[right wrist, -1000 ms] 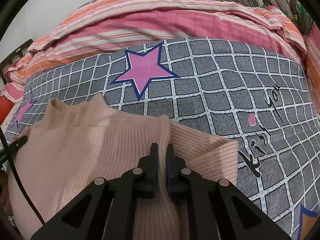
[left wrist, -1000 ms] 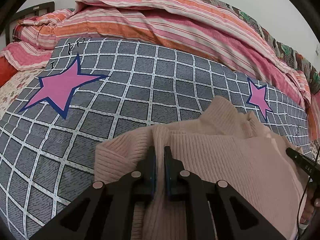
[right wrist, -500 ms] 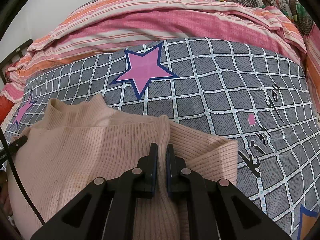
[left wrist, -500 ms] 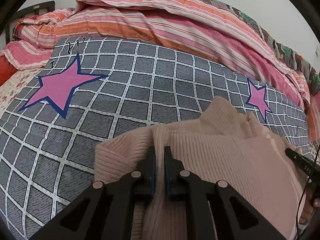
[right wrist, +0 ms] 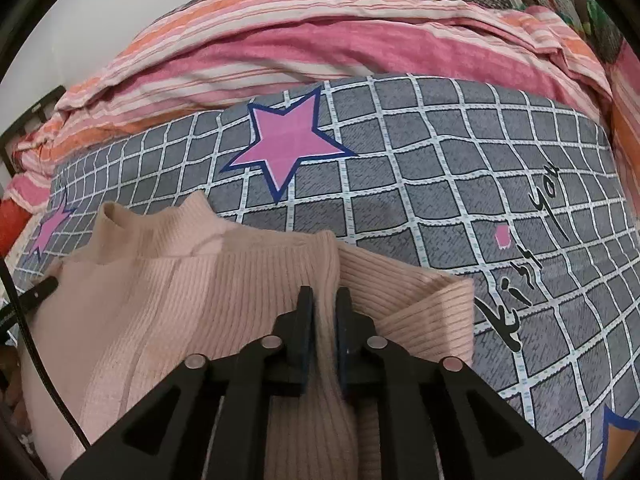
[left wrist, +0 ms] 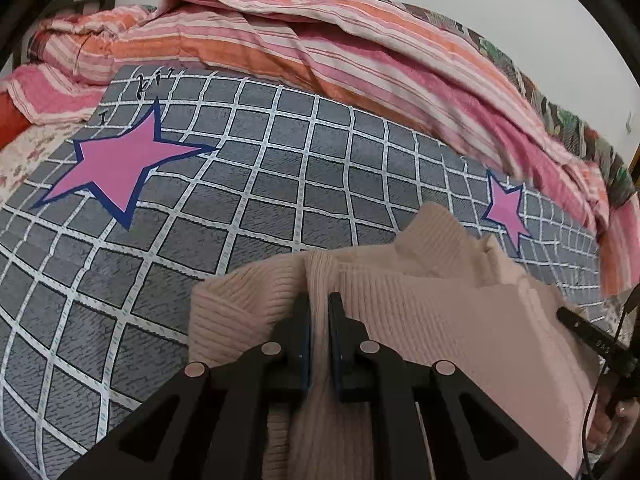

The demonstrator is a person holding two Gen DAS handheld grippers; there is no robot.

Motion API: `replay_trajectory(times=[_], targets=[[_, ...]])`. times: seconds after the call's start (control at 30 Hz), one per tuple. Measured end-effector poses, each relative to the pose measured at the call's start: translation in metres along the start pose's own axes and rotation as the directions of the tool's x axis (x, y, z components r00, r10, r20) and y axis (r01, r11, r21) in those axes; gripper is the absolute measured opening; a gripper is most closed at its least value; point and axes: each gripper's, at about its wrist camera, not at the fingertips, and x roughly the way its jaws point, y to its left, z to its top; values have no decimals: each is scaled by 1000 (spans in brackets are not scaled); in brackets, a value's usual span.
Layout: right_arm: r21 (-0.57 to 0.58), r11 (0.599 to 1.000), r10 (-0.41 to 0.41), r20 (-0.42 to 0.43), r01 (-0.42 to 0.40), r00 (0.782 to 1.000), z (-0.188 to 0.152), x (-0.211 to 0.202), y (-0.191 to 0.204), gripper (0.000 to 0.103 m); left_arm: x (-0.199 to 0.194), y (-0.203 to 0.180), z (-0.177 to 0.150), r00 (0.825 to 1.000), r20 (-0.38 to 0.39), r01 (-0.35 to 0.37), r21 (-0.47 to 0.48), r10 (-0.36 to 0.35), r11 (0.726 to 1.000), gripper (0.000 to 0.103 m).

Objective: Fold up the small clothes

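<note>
Pinching the pink sweater [left wrist: 460, 320] at each shoulder keeps it spread for folding. Left gripper [left wrist: 319, 312] clamps knit; right gripper [right wrist: 325, 312] has just been opening, fabric between its jaws.

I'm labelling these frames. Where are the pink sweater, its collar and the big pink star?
pink sweater [right wrist: 160, 320], right wrist view, ribbed body.
collar [right wrist: 132, 224], right wrist view, standing neck band.
big pink star [left wrist: 120, 164], left wrist view, centre.

The grey checked bed cover [right wrist: 440, 184] has black curly words printed on it: "Kiss you" [right wrist: 524, 256]. More black letters [left wrist: 138, 88] sit at its far corner, too small to read.
</note>
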Motion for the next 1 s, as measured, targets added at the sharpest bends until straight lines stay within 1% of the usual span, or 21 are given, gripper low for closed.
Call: replay_trajectory(times=[0.07, 0.13, 0.2, 0.23, 0.27, 0.3, 0.37, 0.47, 0.53, 0.57, 0.6, 0.7, 0.77, 0.83, 0.9, 1.0], targets=[[12, 1000, 23, -5, -23, 1000, 1, -2, -3, 17, -1, 1, 1, 1000, -4, 12, -10, -12, 1000, 10], [43, 998, 41, -7, -41, 999, 3, -8, -7, 21, -4, 0, 2, 1000, -9, 29, -14, -29, 999, 15], [72, 996, 41, 16, -42, 999, 5, -20, -9, 31, -8, -1, 3, 999, -11, 51, -13, -51, 999, 24], [78, 996, 39, 32, -41, 999, 6, -27, -9, 35, -11, 0, 2, 999, -8, 51, -9, -51, 999, 26], [77, 996, 40, 48, -43, 998, 7, -35, -7, 41, -15, -1, 1, 999, -1, 44, 0, -44, 999, 31], [68, 997, 43, 61, -47, 997, 8, -43, -4, 42, -19, -1, -1, 999, 4, 36, 9, -36, 999, 34], [37, 998, 49, 83, -52, 995, 7, -58, 6, 43, -25, -4, -2, 999, 2, 34, 25, -34, 999, 39], [2, 998, 65, 82, -65, 995, 0, -69, 20, 45, -32, -7, -1, 1000, -5, 24, 33, -24, 999, 40], [-25, 997, 73, 69, -71, 995, -8, -72, 30, 45, -40, -1, -1, 1000, 2, 20, 21, -20, 1000, 45], [-41, 997, 74, 61, -71, 995, -11, -71, 35, 45, -43, 0, -2, 1000, 5, 23, 8, -23, 1000, 53], [-57, 996, 74, 51, -71, 996, -15, -71, 40, 45, -47, 3, -3, 999, 10, 31, 0, -31, 1000, 57], [-81, 993, 93, 34, -90, 995, -24, -70, 52, 45, -55, 2, -6, 1000, 24, 13, 19, -13, 1000, 57], [-87, 991, 106, 31, -103, 994, -28, -70, 59, 45, -58, 5, -8, 1000, 26, 7, 14, -8, 1000, 58], [-86, 989, 122, 22, -120, 992, -30, -70, 67, 45, -60, 8, -10, 1000, 18, 15, 0, -15, 1000, 58], [-81, 987, 141, 18, -139, 990, -31, -69, 73, 45, -63, 13, -12, 999, 29, 17, -10, -16, 1000, 58], [-91, 986, 144, 17, -142, 989, -32, -71, 78, 45, -62, 17, -14, 999, 29, 28, -24, -27, 999, 58]])
